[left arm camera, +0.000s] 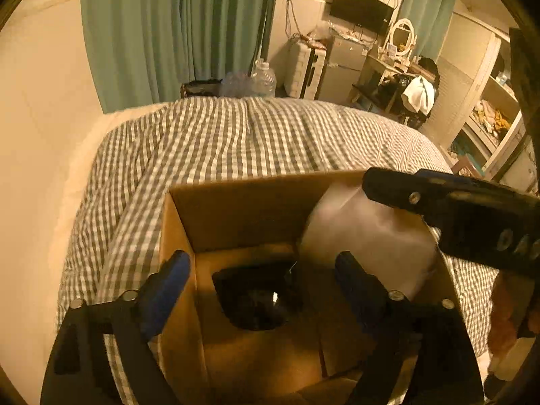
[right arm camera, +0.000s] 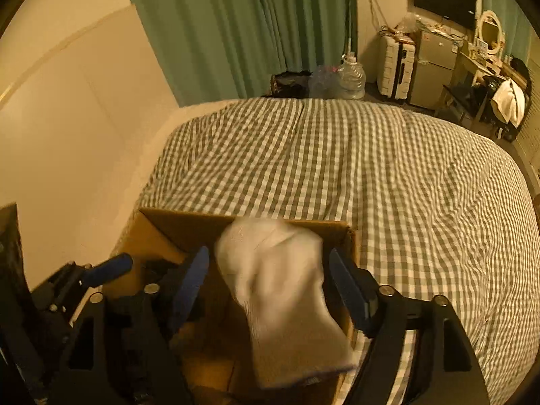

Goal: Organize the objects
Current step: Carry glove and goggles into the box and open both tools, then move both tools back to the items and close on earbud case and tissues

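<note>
An open cardboard box (left arm camera: 236,185) stands on the checked bed. A black object (left arm camera: 256,300) lies on the box's floor. My left gripper (left arm camera: 260,263) hangs over it, jaws wide apart, touching nothing. A white sock (right arm camera: 283,287), blurred, is in the right half of the box (right arm camera: 189,217), between the fingers of my right gripper (right arm camera: 268,256). The blue pads stand clear of the sock on both sides, so that gripper is open. From the left wrist view the sock (left arm camera: 364,236) shows under the right gripper's finger (left arm camera: 438,202). The left gripper's finger (right arm camera: 111,266) shows at the box's left.
The grey-and-white checked bedspread (right arm camera: 371,168) stretches beyond and to the right of the box. A cream wall (right arm camera: 67,118) runs close along the left. Green curtains (right arm camera: 236,27), a water jug (right arm camera: 352,77), a suitcase and a small fridge stand past the bed's far end.
</note>
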A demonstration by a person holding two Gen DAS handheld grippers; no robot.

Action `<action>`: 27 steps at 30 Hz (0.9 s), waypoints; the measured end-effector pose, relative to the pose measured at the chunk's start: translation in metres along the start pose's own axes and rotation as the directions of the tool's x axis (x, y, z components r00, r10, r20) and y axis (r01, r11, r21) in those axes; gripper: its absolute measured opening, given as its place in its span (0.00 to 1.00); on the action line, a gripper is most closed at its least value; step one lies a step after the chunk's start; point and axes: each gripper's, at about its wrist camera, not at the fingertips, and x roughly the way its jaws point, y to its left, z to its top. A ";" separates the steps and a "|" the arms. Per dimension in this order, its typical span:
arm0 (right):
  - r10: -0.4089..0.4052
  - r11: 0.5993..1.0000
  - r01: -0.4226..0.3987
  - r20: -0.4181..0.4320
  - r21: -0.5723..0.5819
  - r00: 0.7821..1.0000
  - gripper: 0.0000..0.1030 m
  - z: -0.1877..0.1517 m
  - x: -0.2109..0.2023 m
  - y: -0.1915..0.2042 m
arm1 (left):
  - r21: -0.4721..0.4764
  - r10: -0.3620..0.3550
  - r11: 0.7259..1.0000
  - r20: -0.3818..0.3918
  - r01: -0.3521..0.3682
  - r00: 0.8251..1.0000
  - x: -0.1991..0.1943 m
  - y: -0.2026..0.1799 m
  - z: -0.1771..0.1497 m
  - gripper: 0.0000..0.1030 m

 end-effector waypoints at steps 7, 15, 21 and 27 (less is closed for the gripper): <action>-0.004 1.000 0.002 0.077 0.025 0.997 0.81 0.004 -0.052 -0.007 | 0.034 0.053 0.998 0.055 -0.055 0.997 -0.038 -0.007 -0.001 0.97; -0.164 0.983 0.177 0.211 -0.045 0.964 0.82 -0.040 -0.126 -0.006 | -0.019 0.092 0.996 0.093 -0.091 0.991 -0.089 0.014 -0.033 0.97; -0.173 0.963 0.214 0.239 -0.160 0.956 0.82 -0.101 -0.145 0.005 | -0.034 0.148 0.989 0.176 -0.144 0.973 -0.114 0.014 -0.071 0.97; -0.153 0.943 0.210 0.224 -0.260 0.963 0.82 -0.149 -0.135 0.020 | -0.050 0.138 0.990 0.188 -0.130 0.973 -0.113 0.009 -0.104 0.97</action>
